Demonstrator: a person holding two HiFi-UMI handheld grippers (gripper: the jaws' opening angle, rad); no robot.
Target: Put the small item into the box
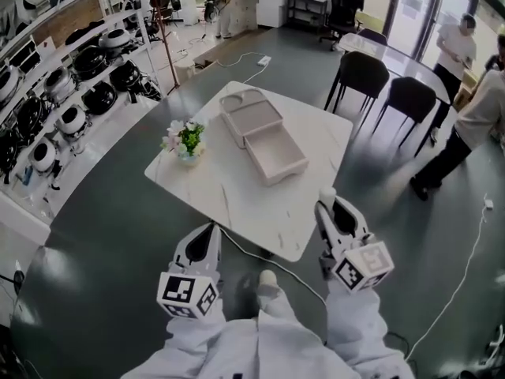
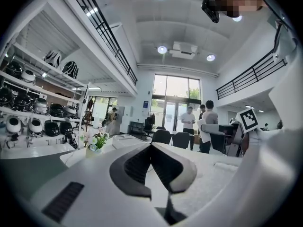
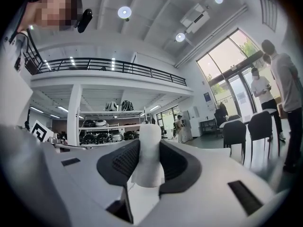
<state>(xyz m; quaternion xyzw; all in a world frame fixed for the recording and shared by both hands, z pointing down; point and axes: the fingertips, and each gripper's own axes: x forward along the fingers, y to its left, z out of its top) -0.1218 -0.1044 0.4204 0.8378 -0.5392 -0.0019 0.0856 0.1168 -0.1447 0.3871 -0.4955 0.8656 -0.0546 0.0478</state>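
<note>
In the right gripper view my right gripper (image 3: 149,148) is shut on a small white cylinder-shaped item (image 3: 148,157), which stands upright between the dark pads. From the head view the right gripper (image 1: 327,205) is off the near right corner of the white table (image 1: 229,200), with the item (image 1: 327,193) at its tip. The pale box (image 1: 272,156) lies open on the table's middle, its lid (image 1: 246,107) beyond it. My left gripper (image 1: 208,234) hovers short of the table's near edge. Seen in its own view, the left gripper (image 2: 151,146) has its jaws together with nothing between them.
A small vase of flowers (image 1: 184,140) stands at the table's left side. Two dark chairs (image 1: 359,73) sit past the far right corner, with people (image 1: 473,125) beyond them. Shelves of helmets (image 1: 71,93) line the left. A cable (image 1: 260,253) runs across the floor under the table's near edge.
</note>
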